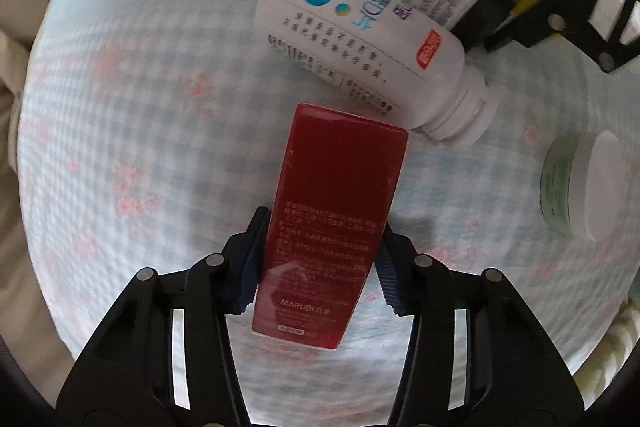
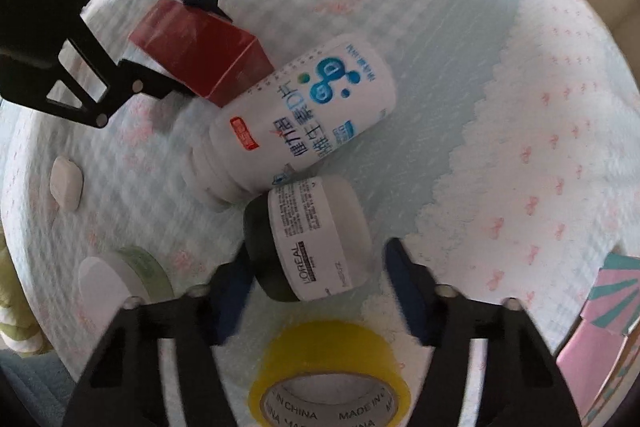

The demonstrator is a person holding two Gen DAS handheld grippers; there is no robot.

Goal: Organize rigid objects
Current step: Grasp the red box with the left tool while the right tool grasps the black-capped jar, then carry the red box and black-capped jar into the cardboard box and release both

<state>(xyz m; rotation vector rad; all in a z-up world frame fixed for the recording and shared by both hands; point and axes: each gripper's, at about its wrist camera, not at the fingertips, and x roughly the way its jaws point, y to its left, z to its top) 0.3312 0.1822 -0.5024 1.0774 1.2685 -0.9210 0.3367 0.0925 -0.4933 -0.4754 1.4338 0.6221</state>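
Left wrist view, left to right. We see a checked quilt (image 1: 120,147) with pink flowers under everything. The left gripper (image 1: 320,267) points down at it, claw pinching the red MARUBI box (image 1: 332,207): both blue ribbed pads press on the long sides, near the end closest to the camera. The box lies flat and its far corner sits just beside the cap end of the white vitamin D bottle (image 1: 352,39). The bottle lies on its side, cap toward the lower right.

Right of the bottle is the L'Oréal jar (image 2: 316,239), white body and black lid, on its side and touching the bottle. The right gripper (image 2: 316,267) straddles the jar end to end. One finger sits at the black lid. At the other, a sliver of quilt shows beside the white base in the right wrist view, and the frames are blurred. We cannot tell whether the claw is clamped on the jar or just short of it.

The yellow tape roll (image 2: 332,379) lies just beside the jar, under the right gripper. Far right in the left wrist view, well apart, a green-labelled jar with white lid (image 1: 580,187) lies on its side.

The right wrist view adds a small white case (image 2: 66,183) at its left edge and a pink and teal box (image 2: 608,291) at its right edge.
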